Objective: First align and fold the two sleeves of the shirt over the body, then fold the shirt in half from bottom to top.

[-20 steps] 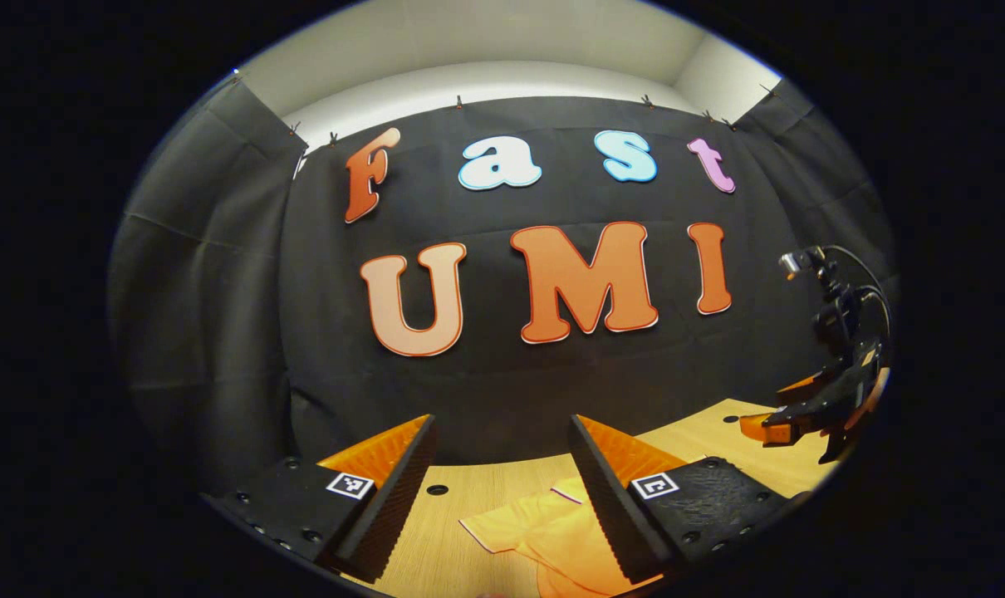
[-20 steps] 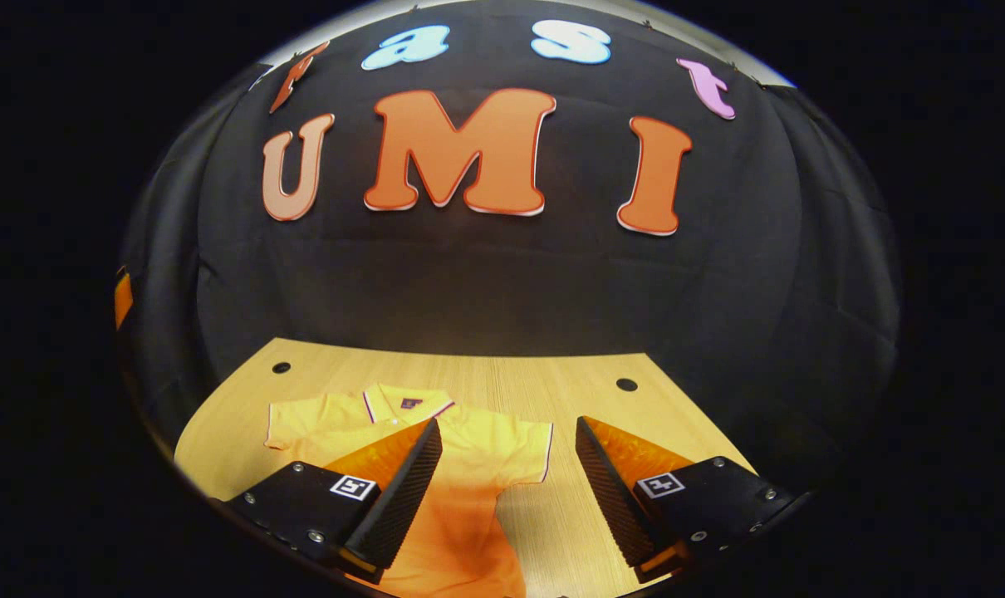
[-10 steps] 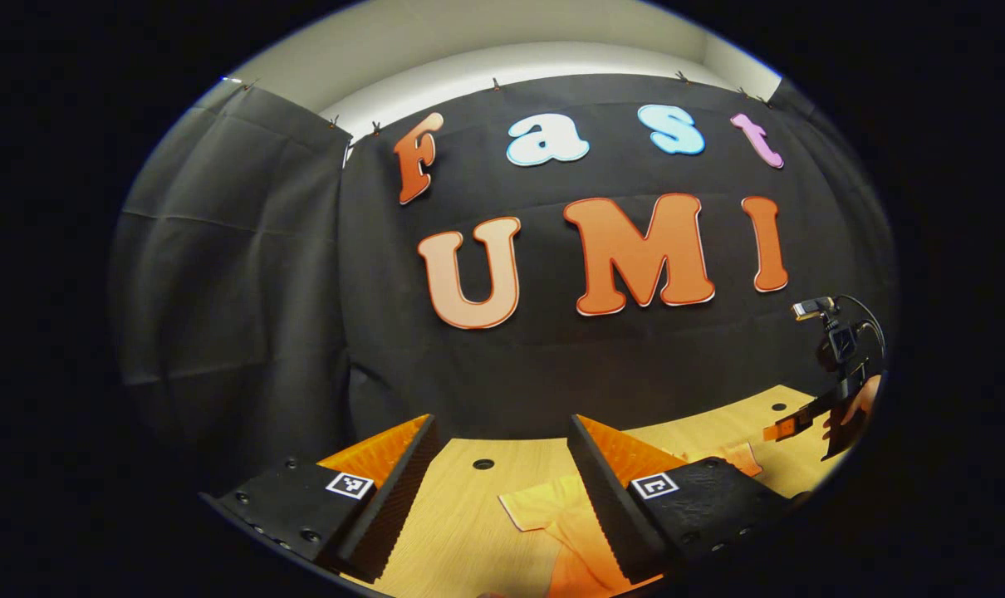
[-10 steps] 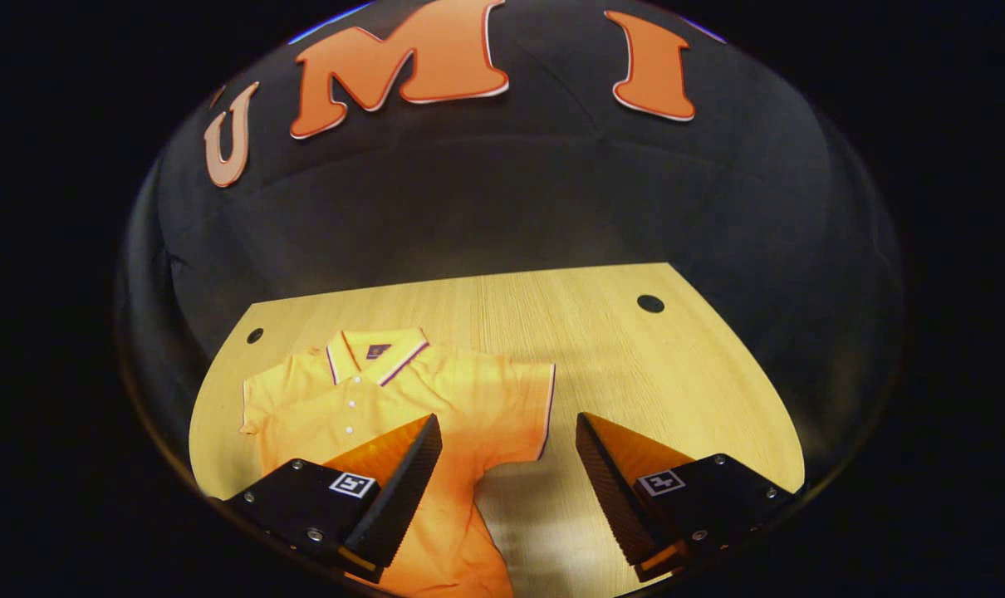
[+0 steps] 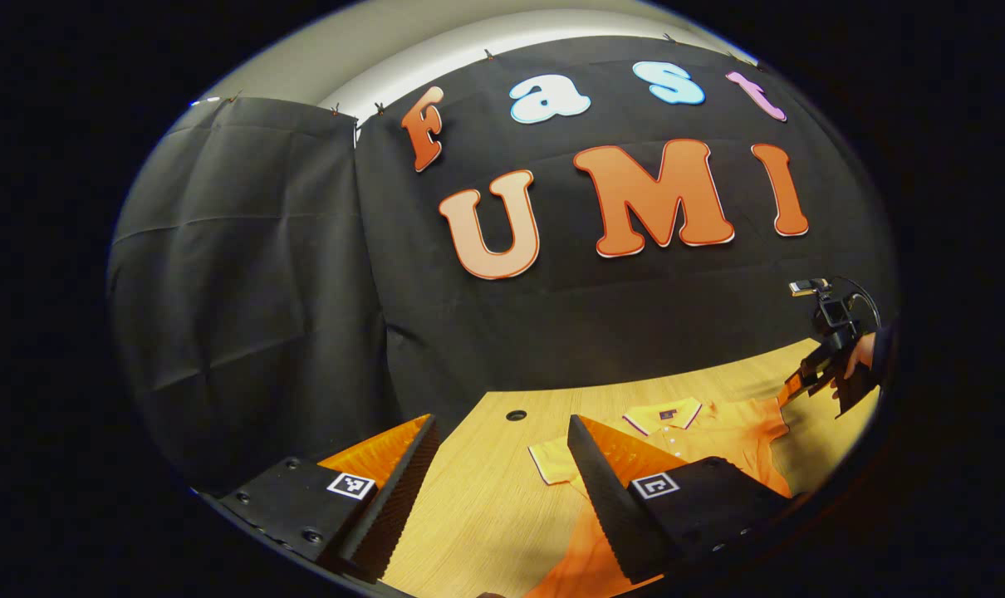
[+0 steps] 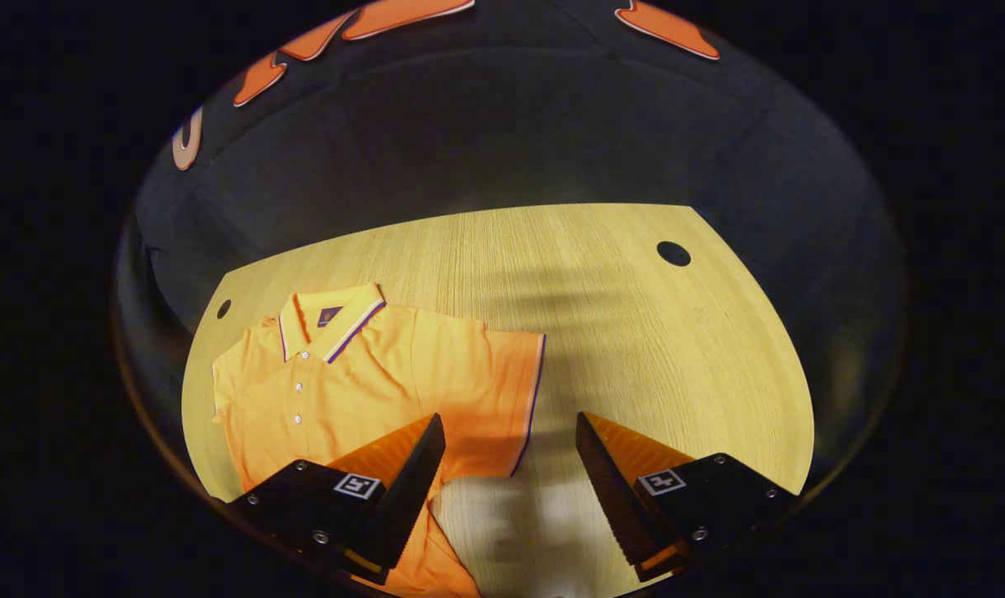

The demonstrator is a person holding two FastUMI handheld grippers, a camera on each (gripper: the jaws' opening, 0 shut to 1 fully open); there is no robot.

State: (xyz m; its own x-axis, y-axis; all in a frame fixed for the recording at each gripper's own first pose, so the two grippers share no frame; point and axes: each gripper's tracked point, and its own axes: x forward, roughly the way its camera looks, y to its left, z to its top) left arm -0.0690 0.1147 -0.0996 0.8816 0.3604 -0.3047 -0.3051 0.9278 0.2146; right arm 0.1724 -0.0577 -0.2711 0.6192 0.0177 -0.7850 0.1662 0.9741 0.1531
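- My right gripper (image 6: 509,490) hangs over the bench (image 6: 635,332), jaws spread wide with nothing between them; the right sleeve's (image 6: 502,390) piped hem sits just ahead of the gap.
- My left gripper (image 5: 502,490) also has its jaws apart and empty, above the bench near the left sleeve (image 5: 550,458).
- The shirt (image 6: 353,382) lies flat, collar (image 6: 330,320) toward the far edge, sleeves spread out unfolded.
- Right of the shirt I see bare wood reaching to a hole (image 6: 674,253).
- Beyond the bench's far edge hangs the cloth wall (image 6: 502,141).
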